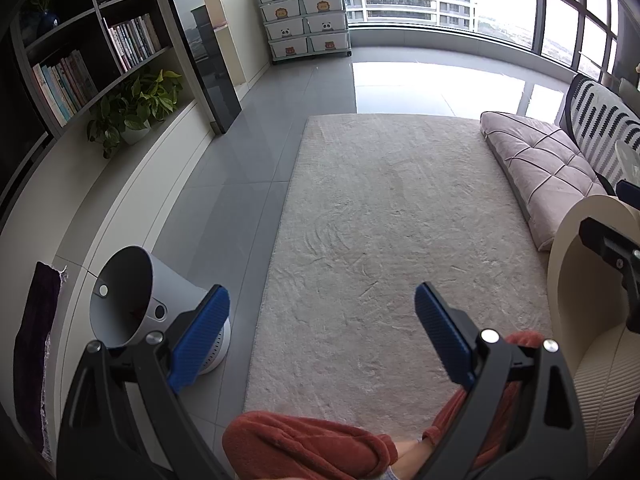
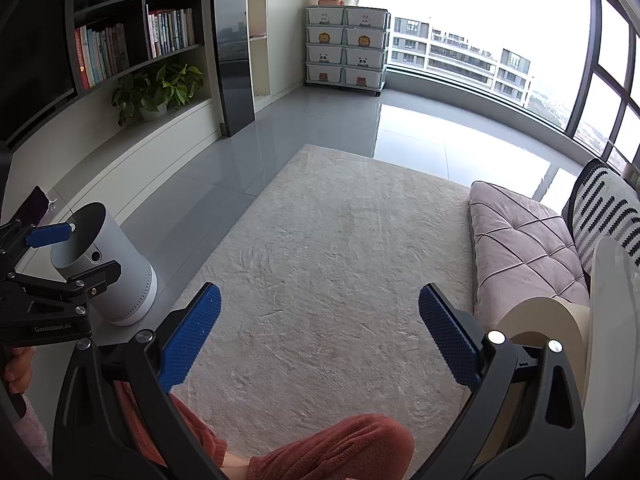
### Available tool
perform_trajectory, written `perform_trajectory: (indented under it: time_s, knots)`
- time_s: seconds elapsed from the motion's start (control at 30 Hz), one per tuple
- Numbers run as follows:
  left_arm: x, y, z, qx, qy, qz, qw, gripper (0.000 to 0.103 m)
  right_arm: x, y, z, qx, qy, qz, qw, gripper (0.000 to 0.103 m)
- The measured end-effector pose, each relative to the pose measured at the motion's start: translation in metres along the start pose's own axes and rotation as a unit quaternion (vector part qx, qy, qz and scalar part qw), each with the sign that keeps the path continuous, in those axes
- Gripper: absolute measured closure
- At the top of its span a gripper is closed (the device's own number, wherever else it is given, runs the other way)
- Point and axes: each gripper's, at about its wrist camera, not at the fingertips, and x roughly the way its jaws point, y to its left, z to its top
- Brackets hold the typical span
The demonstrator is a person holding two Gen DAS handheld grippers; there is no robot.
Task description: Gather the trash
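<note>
A grey round trash bin (image 1: 132, 300) stands on the tile floor at the left edge of the beige carpet (image 1: 384, 240); it also shows in the right wrist view (image 2: 116, 276). My left gripper (image 1: 322, 334) is open and empty, held above the carpet just right of the bin. My right gripper (image 2: 320, 332) is open and empty above the carpet (image 2: 332, 260). The left gripper also shows at the left of the right wrist view (image 2: 52, 256), beside the bin's rim. No loose trash shows on the carpet.
A pink floor cushion (image 1: 540, 164) and a striped chair (image 1: 600, 124) lie at the right. A cream round table (image 1: 580, 280) is close on the right. Bookshelves with a plant (image 1: 136, 108) line the left wall. The person's knees in red trousers (image 1: 304, 448) are below.
</note>
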Motion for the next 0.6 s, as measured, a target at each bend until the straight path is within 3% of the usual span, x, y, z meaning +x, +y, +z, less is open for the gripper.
perform_trajectory:
  time_s: [0.6]
  knots:
    - [-0.0028,-0.0053,-0.0027,0.018,-0.002,-0.021,0.9996,0.009,-0.0024,0.0049,-0.0014,-0.004,-0.004,-0.003,1.0,0.007]
